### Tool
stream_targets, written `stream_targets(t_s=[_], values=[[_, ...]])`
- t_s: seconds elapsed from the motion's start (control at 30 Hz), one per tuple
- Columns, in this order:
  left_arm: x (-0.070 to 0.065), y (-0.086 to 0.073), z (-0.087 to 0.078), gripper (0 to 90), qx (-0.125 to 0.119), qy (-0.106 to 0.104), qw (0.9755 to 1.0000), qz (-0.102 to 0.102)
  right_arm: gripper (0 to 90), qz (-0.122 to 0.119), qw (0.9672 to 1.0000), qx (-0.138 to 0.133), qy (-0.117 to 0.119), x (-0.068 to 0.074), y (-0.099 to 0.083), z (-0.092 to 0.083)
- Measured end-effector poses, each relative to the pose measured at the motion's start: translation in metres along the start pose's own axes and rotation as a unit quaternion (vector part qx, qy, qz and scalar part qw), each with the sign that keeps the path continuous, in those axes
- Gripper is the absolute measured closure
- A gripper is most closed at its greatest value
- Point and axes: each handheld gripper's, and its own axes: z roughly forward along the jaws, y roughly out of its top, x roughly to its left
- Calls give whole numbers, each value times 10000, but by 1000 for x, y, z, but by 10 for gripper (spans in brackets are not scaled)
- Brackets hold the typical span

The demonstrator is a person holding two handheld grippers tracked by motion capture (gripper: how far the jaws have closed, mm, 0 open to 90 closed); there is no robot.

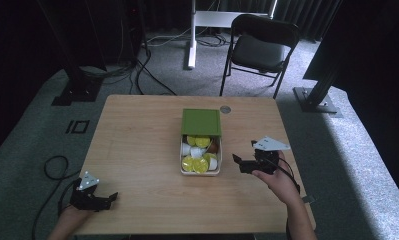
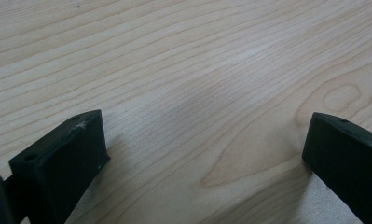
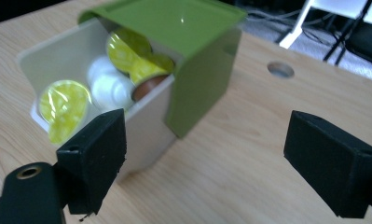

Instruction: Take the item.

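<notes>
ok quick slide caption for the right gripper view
Open right gripper faces a white box of yellow-lidded capsules, green lid slid halfway back.

Green lid (image 1: 201,122) hides the far half of the box (image 1: 200,172)

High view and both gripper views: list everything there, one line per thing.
table: one, light wood, centre.
hole: one, grey, table's far edge.
box: one, white, table centre, half covered.
lid: one, green, over the box's far half.
capsules: several, yellow, white and one brown, inside the box.
chair: one, black, beyond the table.
cables: several, black, on the grey floor.
left gripper: black, open, table's near left corner.
right gripper: black, open, right of the box.
</notes>
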Motion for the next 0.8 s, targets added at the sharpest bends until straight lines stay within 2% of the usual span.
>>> stream_targets(t_s=[0.37,0.8], values=[[0,0,0,5,-2,2,10000,5,132,-290,9988,-140,381,22,28,12],[0,0,0,5,-2,2,10000,6,135,-449,9952,-204,841,47,39,29]])
